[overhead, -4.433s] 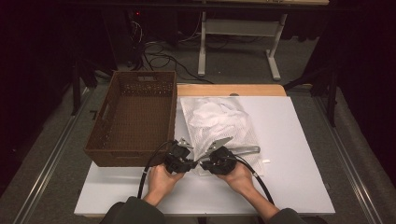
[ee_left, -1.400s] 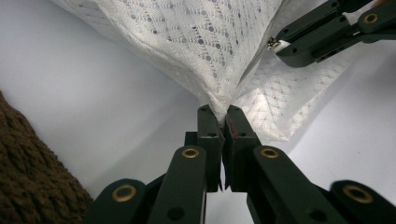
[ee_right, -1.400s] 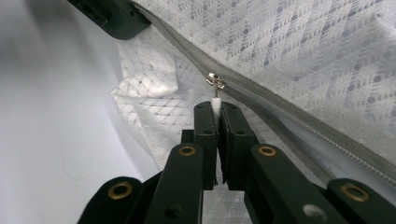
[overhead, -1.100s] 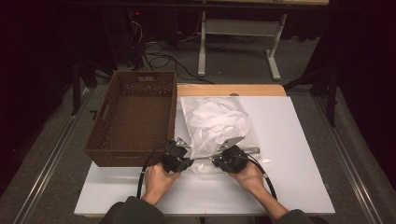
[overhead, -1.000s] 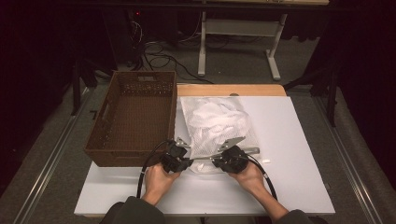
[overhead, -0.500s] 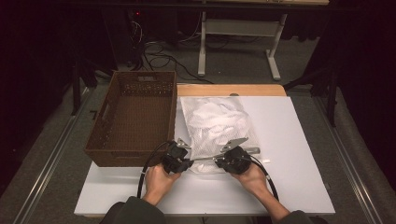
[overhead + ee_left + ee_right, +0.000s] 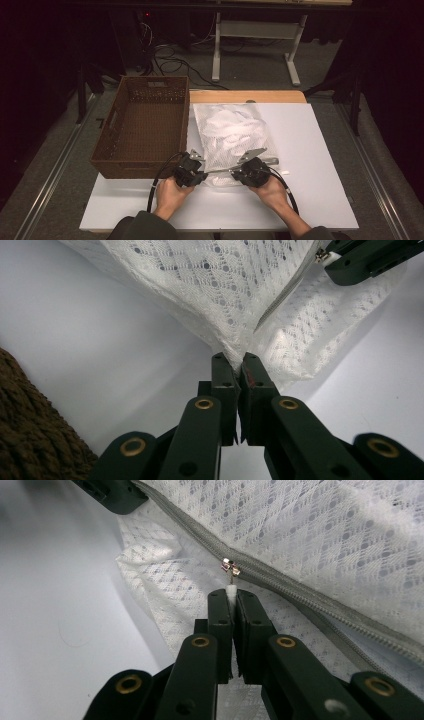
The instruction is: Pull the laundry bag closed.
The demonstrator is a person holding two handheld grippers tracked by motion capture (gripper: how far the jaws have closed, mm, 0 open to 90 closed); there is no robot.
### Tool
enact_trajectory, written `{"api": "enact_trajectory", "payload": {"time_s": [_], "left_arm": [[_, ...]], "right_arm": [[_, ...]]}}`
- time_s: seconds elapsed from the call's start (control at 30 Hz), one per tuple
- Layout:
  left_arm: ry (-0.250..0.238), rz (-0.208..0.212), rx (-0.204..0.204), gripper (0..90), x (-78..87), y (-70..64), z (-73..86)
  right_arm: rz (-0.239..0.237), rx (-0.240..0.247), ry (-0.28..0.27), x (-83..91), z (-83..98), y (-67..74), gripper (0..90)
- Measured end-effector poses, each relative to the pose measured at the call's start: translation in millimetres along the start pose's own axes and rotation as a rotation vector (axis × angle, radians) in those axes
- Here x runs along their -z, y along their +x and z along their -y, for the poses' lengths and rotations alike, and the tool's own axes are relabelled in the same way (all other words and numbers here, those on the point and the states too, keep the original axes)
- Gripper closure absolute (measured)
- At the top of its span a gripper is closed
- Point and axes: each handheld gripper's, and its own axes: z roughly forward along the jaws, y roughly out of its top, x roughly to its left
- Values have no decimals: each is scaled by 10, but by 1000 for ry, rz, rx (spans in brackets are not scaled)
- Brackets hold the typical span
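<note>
The mesh laundry bag (image 7: 232, 137) is laid flat on the white tabletop (image 7: 320, 165), just right of the brown wicker basket (image 7: 142, 127). Its near corner is pinched by the clenched left gripper (image 7: 239, 360), while the zipper pull (image 7: 230, 588) is clamped in the right gripper (image 7: 232, 596). The zipper step seems to be in hand; a steady draw along the zipper track (image 7: 320, 612) is called for next. A dim room with cables on grey carpet is seen beyond.

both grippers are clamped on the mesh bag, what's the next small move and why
Probably draw the right gripper along the zipper while the left gripper anchors the mesh bag. The right jaws are shut on the white zipper pull; the left pinches the bag's corner fabric.
</note>
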Motion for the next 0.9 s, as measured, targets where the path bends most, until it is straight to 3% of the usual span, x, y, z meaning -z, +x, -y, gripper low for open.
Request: {"api": "enact_trajectory", "payload": {"time_s": [0.9], "left_arm": [[-1, 3, 3, 868, 14, 7, 8]], "right_arm": [[20, -28, 6, 69, 61, -77, 874]]}}
